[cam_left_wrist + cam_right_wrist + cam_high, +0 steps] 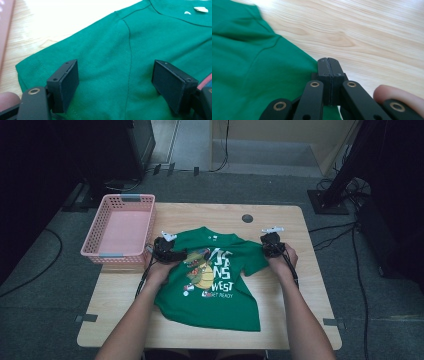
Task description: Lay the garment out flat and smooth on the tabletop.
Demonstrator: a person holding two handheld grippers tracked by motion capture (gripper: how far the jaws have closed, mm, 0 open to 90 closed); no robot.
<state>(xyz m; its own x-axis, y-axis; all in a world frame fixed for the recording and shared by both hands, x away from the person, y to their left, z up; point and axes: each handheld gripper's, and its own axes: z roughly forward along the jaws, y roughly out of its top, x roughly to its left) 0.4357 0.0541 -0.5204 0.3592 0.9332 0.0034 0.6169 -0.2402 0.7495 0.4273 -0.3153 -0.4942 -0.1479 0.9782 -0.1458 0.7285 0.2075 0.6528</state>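
A pink basket (118, 227) stands at the left end of the wooden bench (295, 285), its near corner just beside the left sleeve of a green T-shirt (220, 287). The T-shirt lies face up in the middle of the bench, collar toward the far edge, printed front showing, hem toward the person.

The left gripper (167, 251) rests over the shirt's left shoulder. Its fingers (65, 83) stand spread, one on each side of the shoulder seam, pinching nothing. The right gripper (271, 246) sits at the edge of the right sleeve; its fingers (329, 68) are pressed together, and they look to have nipped the sleeve edge, though the cloth between them is hidden.

The shirt will likely handle as light, limp knit cloth: it will sag, stretch and crease rather than keep a shape, and a single layer can slip out of a shallow pinch. Seams and hems are the thicker, firmer places, so the shoulder seam, sleeve hems or bottom corners seem the best holds.

The high view gives the whole layout: the shirt's outline, the print, the basket, and both forearms coming in. The left gripper view adds the seam line and collar label (201, 9) up close. The right gripper view adds how tightly those fingers meet at the sleeve's edge, with bare wood beyond.
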